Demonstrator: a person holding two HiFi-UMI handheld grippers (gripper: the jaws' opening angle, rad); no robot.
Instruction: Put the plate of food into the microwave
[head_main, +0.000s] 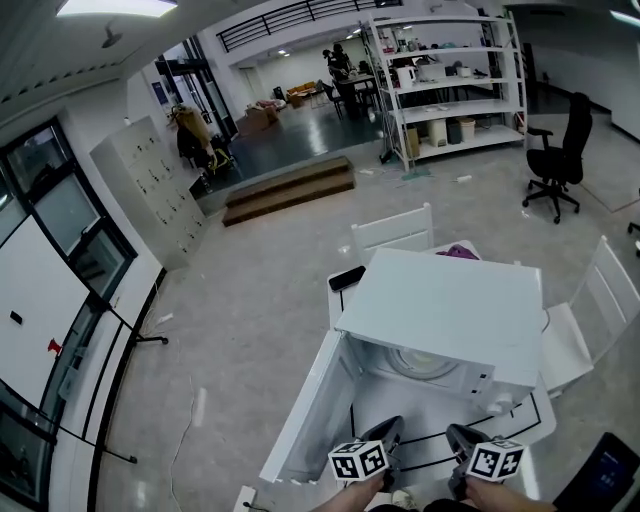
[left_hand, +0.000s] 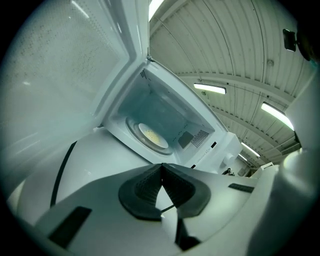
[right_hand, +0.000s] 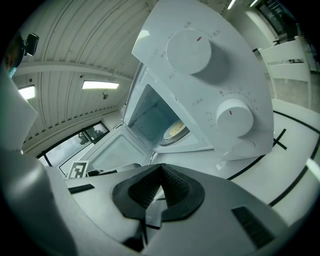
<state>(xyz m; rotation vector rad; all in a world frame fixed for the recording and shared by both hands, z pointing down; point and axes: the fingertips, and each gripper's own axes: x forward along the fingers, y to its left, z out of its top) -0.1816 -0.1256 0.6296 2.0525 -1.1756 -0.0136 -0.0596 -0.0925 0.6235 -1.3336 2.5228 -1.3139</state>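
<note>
Already a round pale-yellow plate (left_hand: 152, 136) lies inside the open microwave (head_main: 450, 300)

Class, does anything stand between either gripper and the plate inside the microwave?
Nothing visible. The door is swung wide open, and the left gripper and right gripper, both shut and empty, look straight at the plate.

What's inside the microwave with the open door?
Inside the microwave, a round plate with something yellowish sits on the floor. From the right gripper view, the control panel covers half the plate. What the food is can't be told.
</note>
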